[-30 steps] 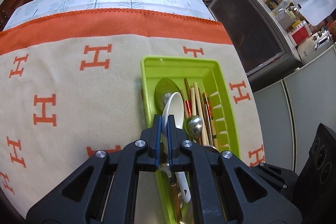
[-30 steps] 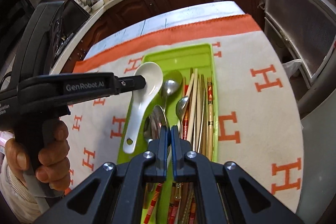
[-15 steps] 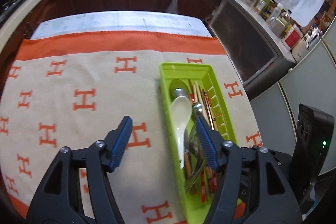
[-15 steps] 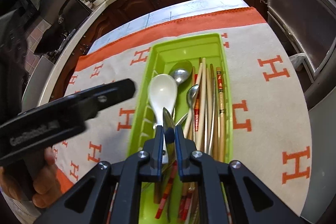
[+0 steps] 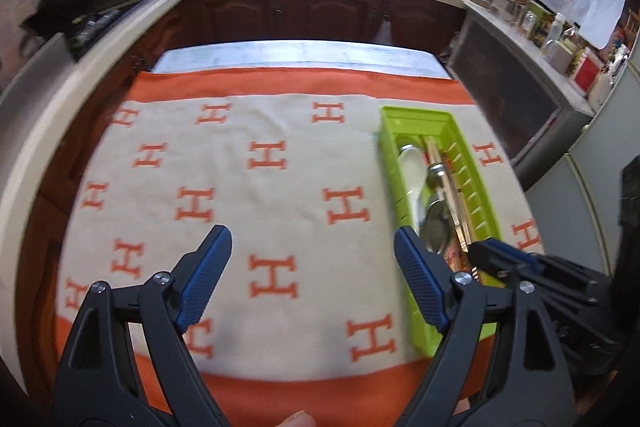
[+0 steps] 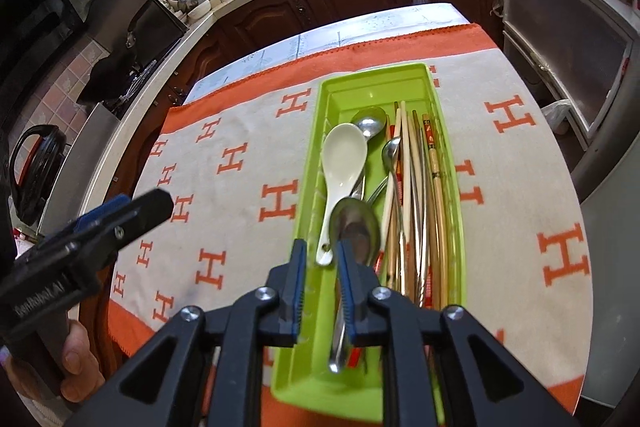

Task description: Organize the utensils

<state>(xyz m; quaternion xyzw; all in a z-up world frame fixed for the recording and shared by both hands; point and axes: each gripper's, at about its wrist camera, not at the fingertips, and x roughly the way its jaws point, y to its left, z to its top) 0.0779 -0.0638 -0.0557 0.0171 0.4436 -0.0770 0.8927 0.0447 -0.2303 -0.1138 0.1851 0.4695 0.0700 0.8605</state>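
A lime-green tray [image 6: 376, 71] on the H-patterned cloth holds a white ceramic spoon [image 6: 344, 163], metal spoons [image 6: 356, 223] and several chopsticks [image 6: 408, 187]. My right gripper [image 6: 321, 247] hovers over the tray's near end with its jaws opening. The white spoon's handle end shows in the narrow gap, and the pads press on nothing. A metal spoon's handle runs under the right finger. My left gripper [image 5: 312, 233] stands wide and still opening, empty, over bare cloth left of the tray [image 5: 400, 123]. It also shows at the left of the right wrist view [image 6: 132, 211].
The beige and orange cloth [image 5: 260, 195] covers the table, with its front edge near me. Dark wood cabinets and a curved counter with a sink ring the far side. A grey appliance stands to the right. A hand [image 6: 76, 367] grips the left gripper's handle.
The left gripper let go of the white spoon into the tray, opened wide and drew back up and to the left. The right gripper parted its jaws, and the metal spoon now lies in the tray.
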